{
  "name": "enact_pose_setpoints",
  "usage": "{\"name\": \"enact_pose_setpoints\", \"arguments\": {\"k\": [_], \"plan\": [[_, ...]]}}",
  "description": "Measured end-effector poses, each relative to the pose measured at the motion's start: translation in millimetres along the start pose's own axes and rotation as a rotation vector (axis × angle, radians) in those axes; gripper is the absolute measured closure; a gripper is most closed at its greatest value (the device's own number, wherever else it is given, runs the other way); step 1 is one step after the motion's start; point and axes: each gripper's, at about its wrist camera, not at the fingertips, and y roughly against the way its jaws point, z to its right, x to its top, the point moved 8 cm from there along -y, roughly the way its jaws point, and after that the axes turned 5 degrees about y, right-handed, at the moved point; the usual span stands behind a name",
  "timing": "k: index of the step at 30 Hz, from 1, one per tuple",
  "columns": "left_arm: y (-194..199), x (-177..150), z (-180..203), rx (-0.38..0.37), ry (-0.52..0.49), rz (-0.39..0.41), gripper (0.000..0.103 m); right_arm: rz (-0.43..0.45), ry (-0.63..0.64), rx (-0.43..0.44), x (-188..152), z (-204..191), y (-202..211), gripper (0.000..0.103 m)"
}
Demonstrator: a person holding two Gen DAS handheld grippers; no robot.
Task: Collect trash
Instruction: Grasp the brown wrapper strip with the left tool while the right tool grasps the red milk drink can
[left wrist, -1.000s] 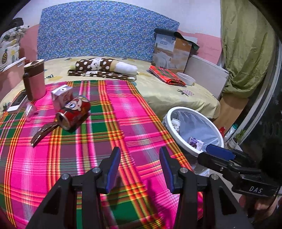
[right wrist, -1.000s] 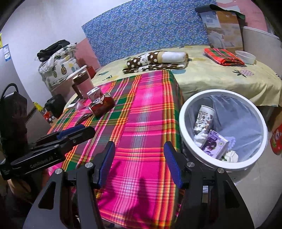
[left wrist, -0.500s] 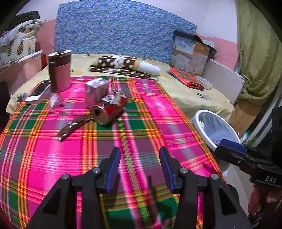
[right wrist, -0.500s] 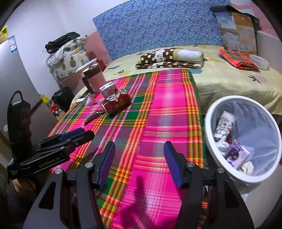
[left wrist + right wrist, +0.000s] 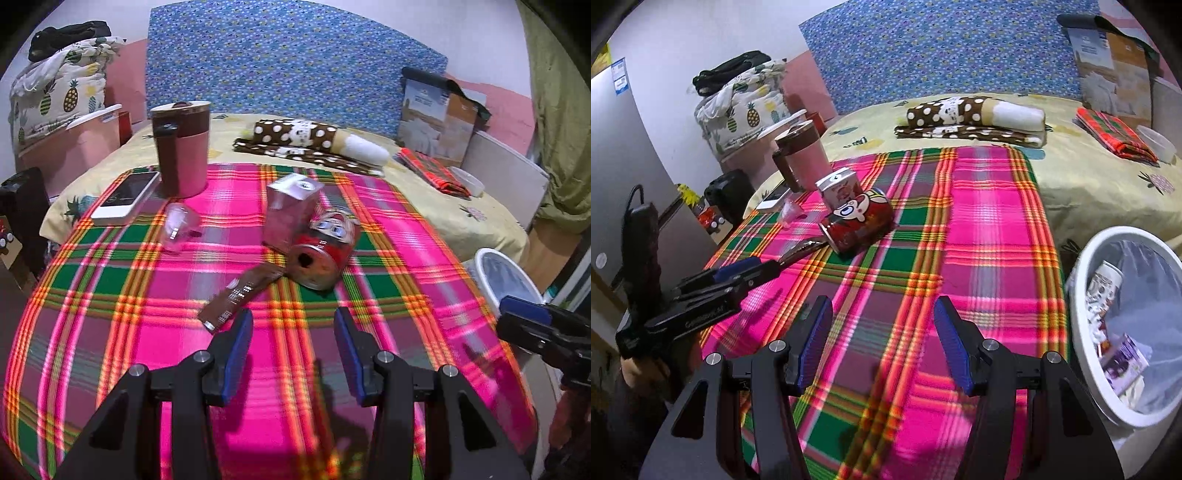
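Note:
A red cartoon can point(image 5: 320, 254) lies on its side on the plaid cloth point(image 5: 147, 332), with a small pink carton point(image 5: 291, 212) behind it and a brown wrapper point(image 5: 240, 299) at its left. A clear plastic scrap point(image 5: 179, 225) lies further left. My left gripper point(image 5: 293, 350) is open and empty, just short of the can and wrapper. My right gripper point(image 5: 882, 347) is open and empty over the cloth, left of the white bin point(image 5: 1082, 332). The can point(image 5: 858, 221) and carton point(image 5: 840, 186) also show in the right wrist view.
A pink and brown mug point(image 5: 183, 147) and a white phone point(image 5: 127, 197) stand at the cloth's far left. Folded dotted fabric point(image 5: 310, 142), a red plaid cloth point(image 5: 432, 173) and a box point(image 5: 437, 118) lie on the bed behind. The bin holds a cup point(image 5: 1102, 288) and a carton point(image 5: 1123, 363).
Both grippers swung left, away from the bin. The left gripper has come closer to the can, carton and wrapper. Both stay open.

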Motion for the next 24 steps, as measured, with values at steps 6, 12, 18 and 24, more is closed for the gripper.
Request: {"name": "enact_pose_setpoints", "arguments": {"k": [6, 12, 18, 24], "plan": [[-25, 7, -20, 0.03, -0.022, -0.035, 0.056, -0.022, 0.01, 0.011, 4, -3, -13, 0.044], [-50, 8, -26, 0.051, -0.059, -0.093, 0.056, -0.042, 0.007, 0.019, 7, -3, -25, 0.044], [-62, 6, -28, 0.079, -0.08, -0.133, 0.064, -0.055, 0.013, 0.027, 11, -6, -36, 0.044], [-62, 5, -21, 0.071, -0.1, -0.138, 0.082, -0.067, 0.004, 0.034, 10, -6, -43, 0.044]]}}
